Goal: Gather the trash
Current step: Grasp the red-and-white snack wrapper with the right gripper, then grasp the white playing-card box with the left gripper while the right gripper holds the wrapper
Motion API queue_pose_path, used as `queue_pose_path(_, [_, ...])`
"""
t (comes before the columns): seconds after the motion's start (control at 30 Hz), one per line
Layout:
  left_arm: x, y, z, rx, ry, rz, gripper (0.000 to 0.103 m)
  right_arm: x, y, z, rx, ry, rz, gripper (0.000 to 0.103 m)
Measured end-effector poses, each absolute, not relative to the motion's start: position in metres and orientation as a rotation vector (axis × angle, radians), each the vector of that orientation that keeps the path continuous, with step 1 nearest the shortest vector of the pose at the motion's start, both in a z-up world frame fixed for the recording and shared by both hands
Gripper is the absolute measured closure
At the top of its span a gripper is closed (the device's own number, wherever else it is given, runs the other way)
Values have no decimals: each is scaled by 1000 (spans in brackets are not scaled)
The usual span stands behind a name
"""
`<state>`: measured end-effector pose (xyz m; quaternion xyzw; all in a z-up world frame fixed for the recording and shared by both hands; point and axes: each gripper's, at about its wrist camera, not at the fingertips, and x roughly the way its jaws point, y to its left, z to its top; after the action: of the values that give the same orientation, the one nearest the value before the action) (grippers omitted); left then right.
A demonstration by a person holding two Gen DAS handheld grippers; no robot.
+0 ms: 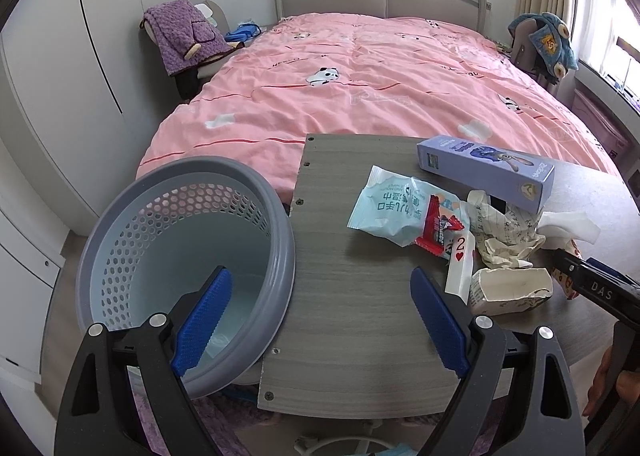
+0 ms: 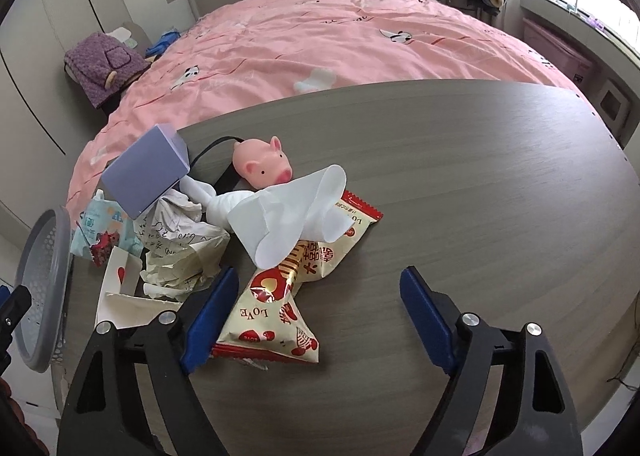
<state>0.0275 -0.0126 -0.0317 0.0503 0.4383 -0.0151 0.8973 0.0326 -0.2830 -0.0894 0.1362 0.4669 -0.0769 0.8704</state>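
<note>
My right gripper (image 2: 316,312) is spread wide, low over the table (image 2: 480,196), its left finger touching the snack wrapper (image 2: 276,308). The wrapper looks light, crinkly and slippery; I'd pinch its puffed middle. My left gripper (image 1: 320,320), also spread, hovers beside the bin (image 1: 184,256).

Two hand-held grippers, both spread wide and gripping nothing: the left gripper (image 1: 320,320) points forward and down, its blue ribbed pads (image 1: 204,320) far apart, while the right gripper (image 2: 316,316) (black-framed like its twin) shows its own blue pads (image 2: 424,320) equally parted.
</note>
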Motion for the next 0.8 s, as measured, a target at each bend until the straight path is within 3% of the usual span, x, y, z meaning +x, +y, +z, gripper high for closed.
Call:
queue_pose_path(0.3, [27,-18,-35,111,927,-62,16,24,-286,-88,298,982,-138,72])
queue_pose_path(0.8, [18,-19,-29,115,900,-81,16,-5,-305,-57,295,886,-216,75])
